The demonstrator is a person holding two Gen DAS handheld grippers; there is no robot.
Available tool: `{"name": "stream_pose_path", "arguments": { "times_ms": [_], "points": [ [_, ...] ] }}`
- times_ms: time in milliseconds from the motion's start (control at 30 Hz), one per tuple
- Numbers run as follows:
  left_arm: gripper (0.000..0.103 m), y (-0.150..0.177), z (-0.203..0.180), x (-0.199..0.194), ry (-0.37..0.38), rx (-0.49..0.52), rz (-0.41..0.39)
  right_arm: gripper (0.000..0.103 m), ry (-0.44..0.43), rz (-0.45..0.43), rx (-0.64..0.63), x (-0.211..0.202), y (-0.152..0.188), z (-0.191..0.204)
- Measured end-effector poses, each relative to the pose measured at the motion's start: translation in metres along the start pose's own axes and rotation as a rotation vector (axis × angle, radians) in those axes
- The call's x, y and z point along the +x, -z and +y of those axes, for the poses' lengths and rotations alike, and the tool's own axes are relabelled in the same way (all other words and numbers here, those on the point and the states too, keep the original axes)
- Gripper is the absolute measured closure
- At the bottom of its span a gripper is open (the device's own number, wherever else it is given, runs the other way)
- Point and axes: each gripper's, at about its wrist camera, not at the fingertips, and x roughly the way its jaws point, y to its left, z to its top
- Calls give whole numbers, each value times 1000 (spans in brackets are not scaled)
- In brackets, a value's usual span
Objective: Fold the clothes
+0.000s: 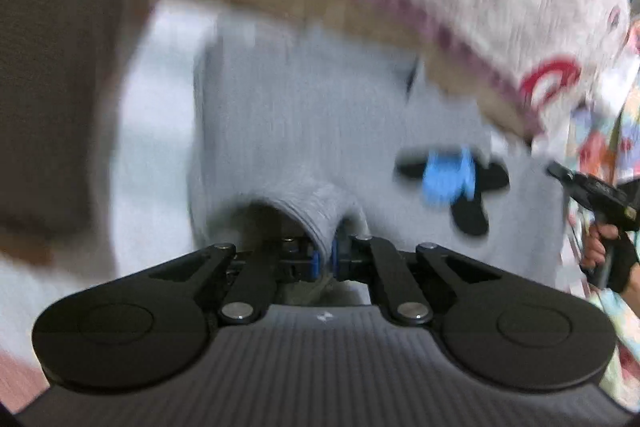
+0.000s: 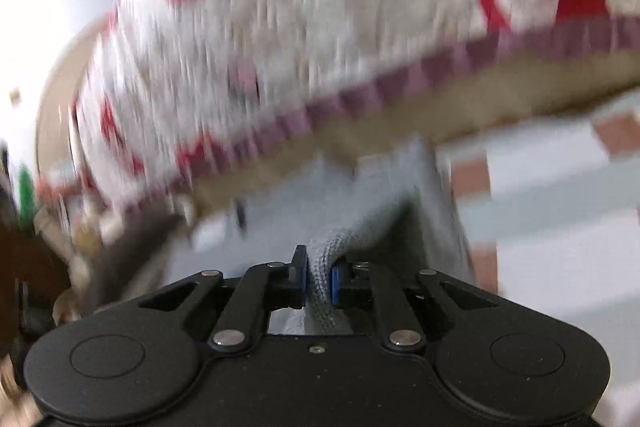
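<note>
Both grippers clamped on grey knit garment [image 1: 304, 115]: left gripper [image 1: 325, 259] jaws pinch an edge fold, right gripper [image 2: 319, 281] jaws grip bunched hem. Garment hangs btwn them, in front of patterned blanket [image 2: 320, 27]. Rec: keep edges level, tension even, no slack.

bed: white-and-red patterned cover [image 2: 320, 27], purple trim | floor [image 2: 560, 211]: pale, reddish squares

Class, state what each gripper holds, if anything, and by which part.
Both the left gripper and right gripper pinch the grey ribbed knit garment at a bunched edge.
</note>
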Motion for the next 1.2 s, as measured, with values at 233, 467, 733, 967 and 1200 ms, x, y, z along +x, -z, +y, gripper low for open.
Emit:
{"name": "stream_pose_path", "arguments": {
  "times_ms": [233, 467, 733, 967, 1200],
  "points": [
    [98, -33, 49, 10, -41, -215, -140, 89, 98, -8, -10, 19, -45, -7],
    [89, -15, 77, 23, 1, -306, -95, 78, 152, 4, 67, 48, -35, -23],
    [66, -1, 49, 38, 72, -119, -15, 60, 110, 35, 22, 50, -9, -21],
    [98, -69, 26, 45, -35, -3, -135, 96, 32, -28, -49, 56, -53, -14],
    [98, -81, 63, 93, -107, -136, -177, 96, 157, -9, 69, 108, -88, -51]
  ]
}}
